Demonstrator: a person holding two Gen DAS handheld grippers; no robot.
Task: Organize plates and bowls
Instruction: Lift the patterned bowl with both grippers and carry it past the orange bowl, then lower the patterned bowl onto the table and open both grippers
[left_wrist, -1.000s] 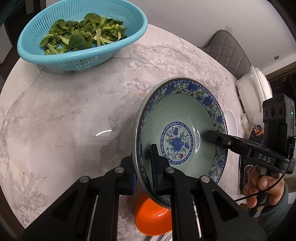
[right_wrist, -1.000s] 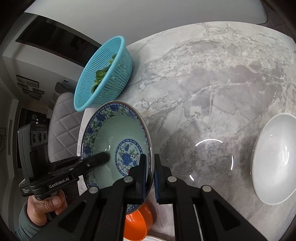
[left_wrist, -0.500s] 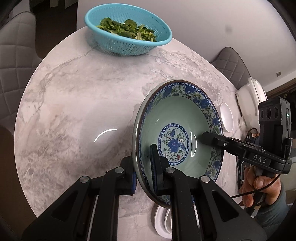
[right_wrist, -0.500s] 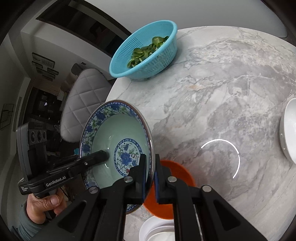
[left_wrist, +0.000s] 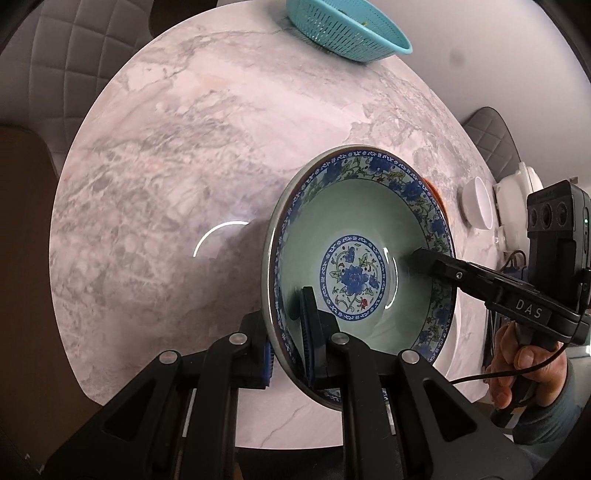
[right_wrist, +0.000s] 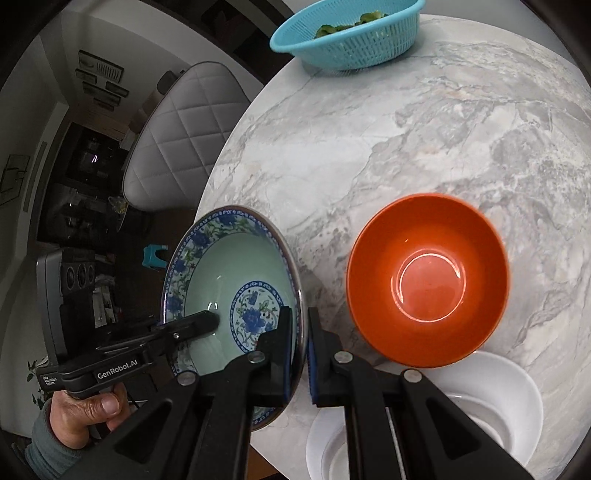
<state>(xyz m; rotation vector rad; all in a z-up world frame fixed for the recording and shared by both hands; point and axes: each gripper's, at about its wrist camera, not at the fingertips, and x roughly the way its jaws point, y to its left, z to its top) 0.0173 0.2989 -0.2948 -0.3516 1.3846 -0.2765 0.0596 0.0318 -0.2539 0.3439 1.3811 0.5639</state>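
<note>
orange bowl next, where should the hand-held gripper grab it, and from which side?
Take the orange bowl by its rim, one finger inside the wall, one outside, coming down from above. It sits upright, mouth open, on the marble table. The near rim touches or overlaps the white dishes, so the far or side rim, over bare marble, looks easier.

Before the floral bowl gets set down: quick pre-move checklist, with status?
1. Left gripper shut on the floral bowl rim: ok.
2. Right gripper shut on the opposite rim: ok.
3. Bowl level: not ok, tilted.
4. Orange bowl empty and upright: ok.
5. White bowls clear of the right fingers: cannot tell.
6. Marble table has bare room nearby: ok.
</note>
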